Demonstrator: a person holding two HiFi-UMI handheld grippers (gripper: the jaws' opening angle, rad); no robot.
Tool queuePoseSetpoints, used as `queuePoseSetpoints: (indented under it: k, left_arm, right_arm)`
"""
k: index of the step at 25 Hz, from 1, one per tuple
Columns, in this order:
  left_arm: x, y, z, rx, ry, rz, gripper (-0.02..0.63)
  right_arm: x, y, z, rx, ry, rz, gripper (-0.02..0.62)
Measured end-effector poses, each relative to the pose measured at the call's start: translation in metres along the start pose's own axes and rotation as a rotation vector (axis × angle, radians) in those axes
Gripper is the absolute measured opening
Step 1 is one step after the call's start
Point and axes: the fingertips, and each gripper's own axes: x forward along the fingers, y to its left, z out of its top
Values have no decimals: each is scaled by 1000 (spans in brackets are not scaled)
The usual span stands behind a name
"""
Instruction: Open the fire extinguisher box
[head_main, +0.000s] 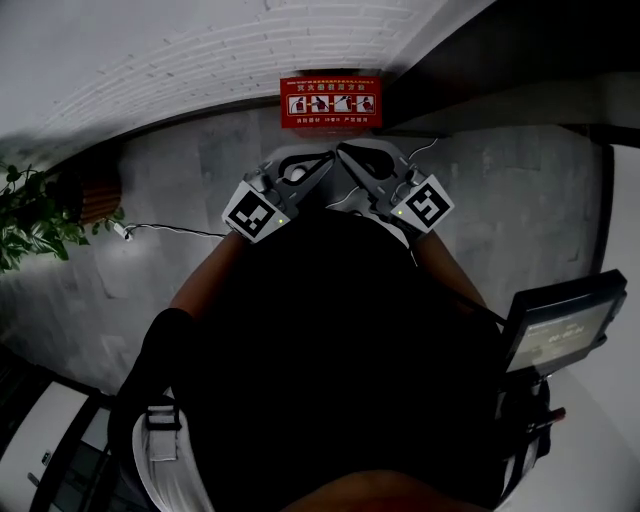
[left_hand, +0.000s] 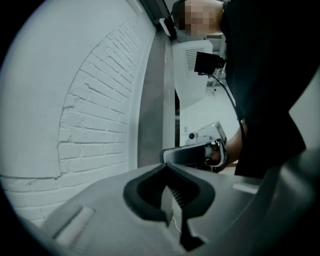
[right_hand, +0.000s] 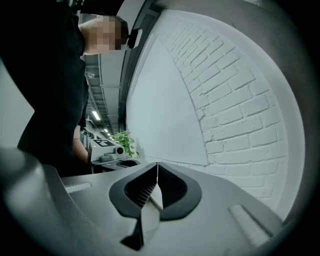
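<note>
The red fire extinguisher box (head_main: 330, 100) stands on the floor against the white brick wall, straight ahead in the head view, with a white pictogram strip on its top. It does not show in either gripper view. Both grippers are held close to the person's body, well short of the box, with their tips pointing at each other. My left gripper (head_main: 320, 163) (left_hand: 167, 167) is shut with nothing in it. My right gripper (head_main: 346, 153) (right_hand: 157, 167) is shut too and holds nothing. Each gripper view shows the other gripper (left_hand: 200, 149) (right_hand: 111, 152) just ahead.
A potted plant (head_main: 30, 215) (right_hand: 127, 142) stands at the left by the wall. A white cable (head_main: 170, 230) lies on the grey floor left of the grippers. A dark screen (head_main: 560, 325) sits at the right. A dark wall (head_main: 500, 50) rises right of the box.
</note>
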Motion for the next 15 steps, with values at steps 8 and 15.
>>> queuePoseSetpoints:
  k: [8,15]
  left_arm:
    - [-8,66,-4,-12,-10,-45,0]
    - [-5,96,4,-45,-27,-36,0]
  right_arm:
    - [53,-38,-1,20,32,-69,11]
    - [60,-49,5,4,42,-92,11]
